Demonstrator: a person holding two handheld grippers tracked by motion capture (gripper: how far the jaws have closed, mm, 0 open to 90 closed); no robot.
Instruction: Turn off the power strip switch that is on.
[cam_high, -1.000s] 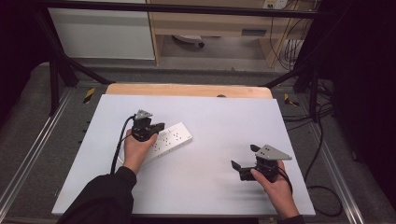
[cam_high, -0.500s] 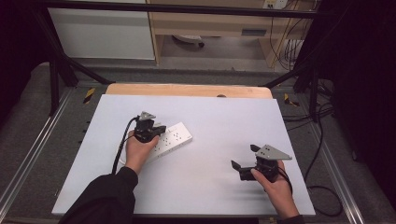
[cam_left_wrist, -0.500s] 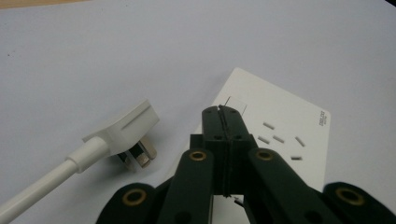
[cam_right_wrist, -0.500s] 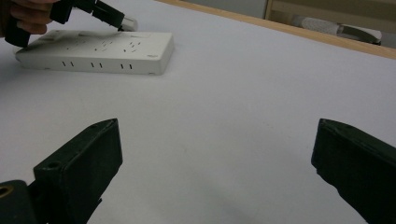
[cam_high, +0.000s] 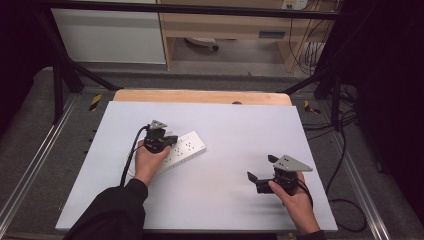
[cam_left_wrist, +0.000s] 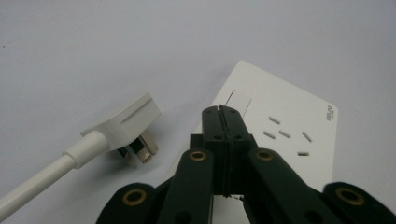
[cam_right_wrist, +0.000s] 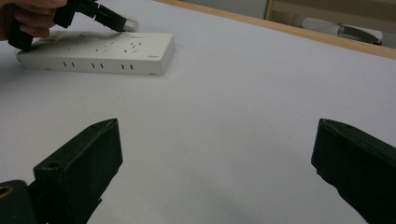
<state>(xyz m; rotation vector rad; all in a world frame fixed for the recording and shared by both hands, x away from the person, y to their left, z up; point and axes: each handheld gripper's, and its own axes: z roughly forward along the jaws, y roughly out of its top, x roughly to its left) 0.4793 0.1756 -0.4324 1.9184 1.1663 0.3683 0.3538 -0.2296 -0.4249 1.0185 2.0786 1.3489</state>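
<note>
A white power strip (cam_high: 187, 146) lies left of centre on the pale table (cam_high: 235, 125). My left gripper (cam_high: 171, 139) is shut with nothing between its jaws. Its closed tips (cam_left_wrist: 220, 110) point down at the rocker switch (cam_left_wrist: 239, 101) at the end of the power strip (cam_left_wrist: 289, 126). Whether they touch it I cannot tell. The strip's white plug (cam_left_wrist: 127, 122) lies on its side beside that end, pins showing, with its cable (cam_left_wrist: 37, 179) trailing off. My right gripper (cam_high: 261, 168) is held open low over the table at the front right, facing the power strip (cam_right_wrist: 98, 53) and my left gripper (cam_right_wrist: 125, 23).
A wooden strip (cam_high: 200, 96) runs along the table's far edge. A black frame and metal rails border the sides. Loose cables (cam_high: 345, 200) hang off the right side. Open table surface lies between the two grippers.
My left gripper has crept a little to the right over the end of the power strip. The right gripper has stayed where it was, still open.
</note>
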